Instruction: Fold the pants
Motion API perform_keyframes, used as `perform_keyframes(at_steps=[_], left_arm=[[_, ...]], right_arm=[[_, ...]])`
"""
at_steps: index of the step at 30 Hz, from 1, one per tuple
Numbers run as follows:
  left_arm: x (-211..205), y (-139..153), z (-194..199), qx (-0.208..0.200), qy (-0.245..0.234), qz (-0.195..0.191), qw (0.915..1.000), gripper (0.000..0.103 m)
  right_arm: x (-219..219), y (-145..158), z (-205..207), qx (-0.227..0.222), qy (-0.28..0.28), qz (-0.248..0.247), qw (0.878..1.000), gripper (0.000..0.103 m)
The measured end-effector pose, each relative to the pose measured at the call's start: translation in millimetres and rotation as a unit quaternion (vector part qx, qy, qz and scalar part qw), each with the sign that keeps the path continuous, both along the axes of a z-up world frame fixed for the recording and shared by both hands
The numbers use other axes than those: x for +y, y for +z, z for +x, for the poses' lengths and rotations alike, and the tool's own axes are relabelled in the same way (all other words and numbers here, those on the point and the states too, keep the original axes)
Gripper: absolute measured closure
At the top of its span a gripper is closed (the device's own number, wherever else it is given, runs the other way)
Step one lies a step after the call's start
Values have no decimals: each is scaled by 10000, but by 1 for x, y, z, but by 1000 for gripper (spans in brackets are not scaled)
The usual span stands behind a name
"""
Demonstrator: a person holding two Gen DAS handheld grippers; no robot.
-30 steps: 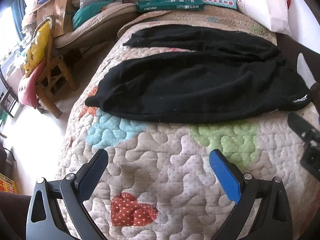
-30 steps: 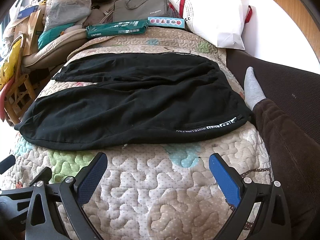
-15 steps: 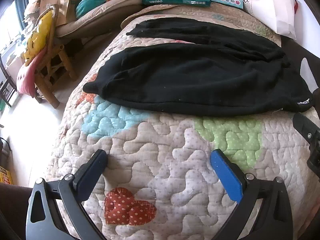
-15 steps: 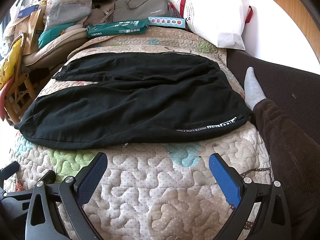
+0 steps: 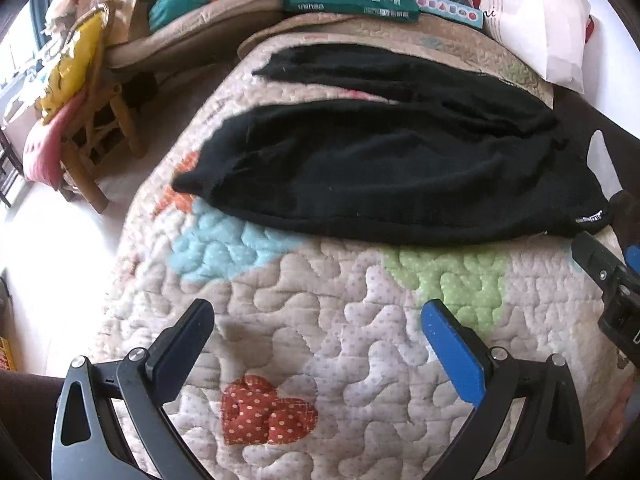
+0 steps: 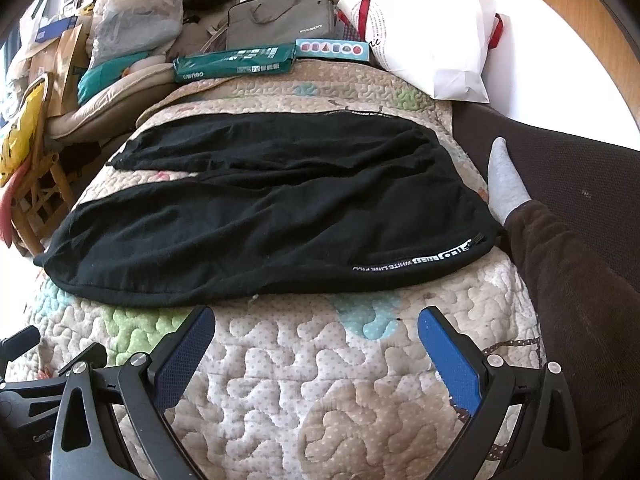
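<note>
Nearest, the left gripper (image 5: 318, 330) hangs above the quilt (image 5: 328, 320) with its jaws spread wide and nothing between them; a red heart patch (image 5: 268, 414) lies just beneath. The right gripper (image 6: 316, 338) is likewise spread and empty over bare quilt, just short of the near hem of the pants (image 6: 260, 220). At its right, a leg in brown trousers (image 6: 568, 300) ends in a grey sock (image 6: 506, 184) beside the bed.

Beyond both tools, the black pants (image 5: 384, 176) lie flat on the quilt, untouched. Their long axis runs across the view, left to right: the waistband end, with a white lettered strip (image 6: 420, 260), points right toward the sock, and the two legs point left, spreading apart in a narrow V. The near leg is the wider in view; the far one is thinner and ends short of it.

Farther back, a green box (image 6: 234, 64) and a white bag (image 6: 428, 40) rest at the head of the bed, with a wooden chair (image 5: 96, 132) off to the left.
</note>
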State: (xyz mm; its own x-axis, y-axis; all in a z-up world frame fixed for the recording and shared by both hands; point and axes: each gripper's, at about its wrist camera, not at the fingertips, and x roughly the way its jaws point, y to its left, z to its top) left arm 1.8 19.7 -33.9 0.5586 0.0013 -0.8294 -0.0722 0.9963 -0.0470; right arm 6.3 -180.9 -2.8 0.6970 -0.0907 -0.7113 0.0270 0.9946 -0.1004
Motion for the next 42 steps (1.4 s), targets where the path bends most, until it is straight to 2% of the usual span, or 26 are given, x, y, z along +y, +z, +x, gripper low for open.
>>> perform_keyframes(at_steps=[9, 14, 20, 29, 35, 38, 40, 42], left_arm=[[-20, 27, -7, -364, -407, 624, 9966, 0], [-27, 47, -8, -506, -577, 726, 9944, 0], [-24, 57, -2, -370, -581, 672, 9954, 0], [-17, 57, 12, -253, -450, 667, 9964, 0], [-19, 54, 16, -257, -482, 793, 9954, 0], [-16, 63, 22, -510, -488, 1000, 9925, 0], [-10, 72, 32, -628, -532, 1078, 9908, 0], [-3, 79, 47, -601, -646, 925, 9918, 0]], right_arm=[[-7, 4, 4, 25, -106, 200, 9997, 0], [-8, 7, 5, -13, -103, 250, 9996, 0], [-11, 9, 8, 28, -156, 367, 9992, 0], [-23, 4, 17, 278, -358, 708, 9965, 0], [-23, 2, 19, 400, -372, 712, 9960, 0], [-21, 18, 18, 531, -173, 620, 9965, 0], [-24, 41, 18, 486, 82, 765, 9958, 0], [-29, 69, 25, 308, 372, 784, 9958, 0]])
